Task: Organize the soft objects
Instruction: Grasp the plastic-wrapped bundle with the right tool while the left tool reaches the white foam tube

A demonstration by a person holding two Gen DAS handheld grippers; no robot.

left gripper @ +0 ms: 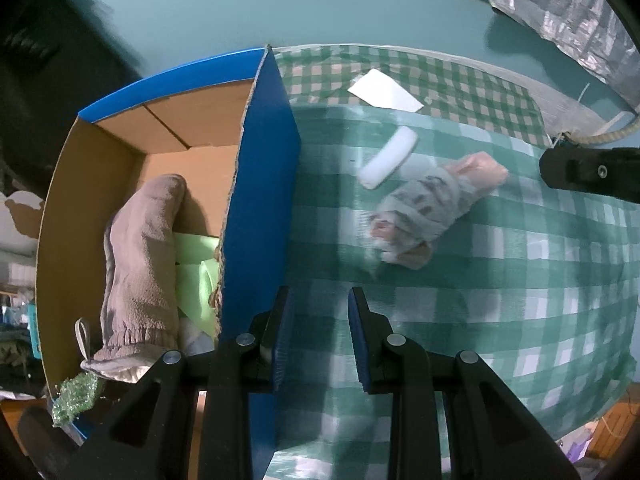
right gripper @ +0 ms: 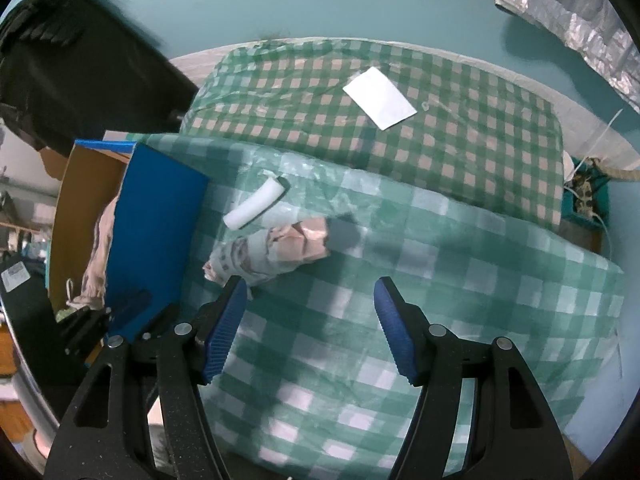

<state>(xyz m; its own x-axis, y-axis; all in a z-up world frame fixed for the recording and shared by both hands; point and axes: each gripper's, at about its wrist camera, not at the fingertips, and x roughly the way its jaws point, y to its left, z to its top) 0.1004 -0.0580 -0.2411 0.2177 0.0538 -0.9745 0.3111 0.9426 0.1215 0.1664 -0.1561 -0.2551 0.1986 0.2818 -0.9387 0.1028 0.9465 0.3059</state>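
A crumpled grey and pink cloth [left gripper: 430, 210] lies on the green checked tablecloth [left gripper: 500, 300], with a white foam roll [left gripper: 388, 157] just beyond it. My left gripper [left gripper: 320, 336] is open and empty, over the blue wall of the cardboard box [left gripper: 264, 184]. Inside the box lie a mauve fleece mitt [left gripper: 140, 264] and light green cloth [left gripper: 196, 264]. In the right wrist view my right gripper [right gripper: 310, 330] is open and empty, just short of the cloth [right gripper: 272, 250] and the foam roll [right gripper: 256, 205]. The box [right gripper: 158, 224] stands at left.
A white paper sheet [right gripper: 379, 98] lies far back on the tablecloth. A silver foil bag [right gripper: 572, 20] hangs at the top right. A green tinsel scrap [left gripper: 74, 396] sits at the box's near corner. A rope and cables [right gripper: 592, 184] lie at the right edge.
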